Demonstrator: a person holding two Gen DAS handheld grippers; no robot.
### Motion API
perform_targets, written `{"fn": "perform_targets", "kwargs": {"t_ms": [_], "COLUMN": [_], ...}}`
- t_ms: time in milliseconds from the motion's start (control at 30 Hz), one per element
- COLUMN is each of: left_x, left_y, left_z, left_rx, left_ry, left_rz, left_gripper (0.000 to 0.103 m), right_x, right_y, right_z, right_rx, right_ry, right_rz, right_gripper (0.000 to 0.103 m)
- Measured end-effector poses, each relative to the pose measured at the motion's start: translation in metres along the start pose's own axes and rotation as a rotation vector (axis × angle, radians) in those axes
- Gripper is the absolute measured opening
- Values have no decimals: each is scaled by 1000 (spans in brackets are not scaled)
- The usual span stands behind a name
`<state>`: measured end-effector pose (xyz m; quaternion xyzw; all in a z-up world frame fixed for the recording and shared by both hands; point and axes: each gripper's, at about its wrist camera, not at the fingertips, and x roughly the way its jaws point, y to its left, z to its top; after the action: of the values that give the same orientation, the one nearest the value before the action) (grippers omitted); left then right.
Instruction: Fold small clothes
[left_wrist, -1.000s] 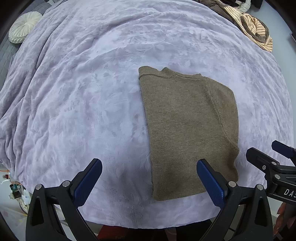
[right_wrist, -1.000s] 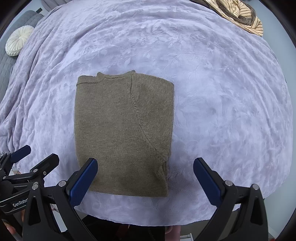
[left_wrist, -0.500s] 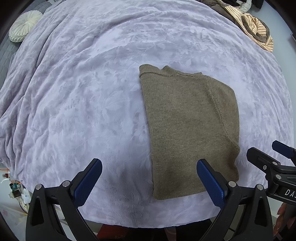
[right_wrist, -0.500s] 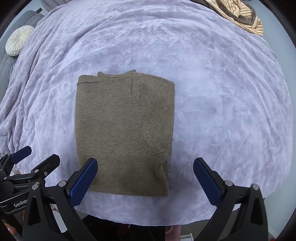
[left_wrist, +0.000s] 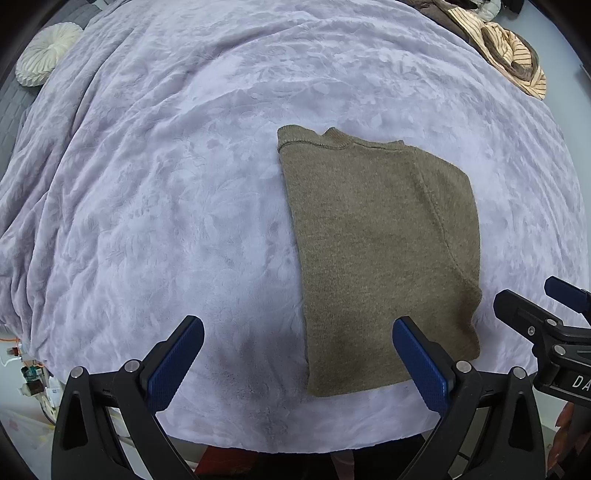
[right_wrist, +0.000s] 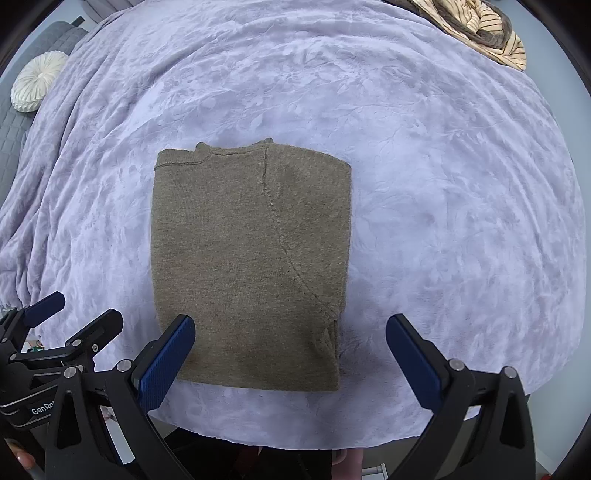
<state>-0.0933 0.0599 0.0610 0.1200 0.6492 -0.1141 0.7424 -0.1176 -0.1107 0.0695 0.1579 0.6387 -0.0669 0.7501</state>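
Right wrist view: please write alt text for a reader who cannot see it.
A folded olive sweater lies flat on a lilac blanket. The open right gripper hovers near its front edge, holding nothing; the left gripper shows at lower left.

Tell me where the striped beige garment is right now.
The striped beige garment lies crumpled at the far right edge of the lavender blanket, well beyond the folded olive knit sweater, in both wrist views.
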Motion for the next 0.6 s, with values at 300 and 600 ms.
{"fn": "perform_targets", "kwargs": {"t_ms": [300, 600], "left_x": [0, 2], "left_y": [-2, -5], "left_z": [3, 5], "left_rx": [5, 29], "left_ry": [1, 0], "left_rz": [3, 8], "left_gripper": [102, 102], "right_x": [1, 5], "right_y": [0, 4], "right_z": [0, -1], "right_rx": [-1, -10], "right_ry": [1, 13], "right_rz": [1, -4], "right_gripper": [103, 103]}}
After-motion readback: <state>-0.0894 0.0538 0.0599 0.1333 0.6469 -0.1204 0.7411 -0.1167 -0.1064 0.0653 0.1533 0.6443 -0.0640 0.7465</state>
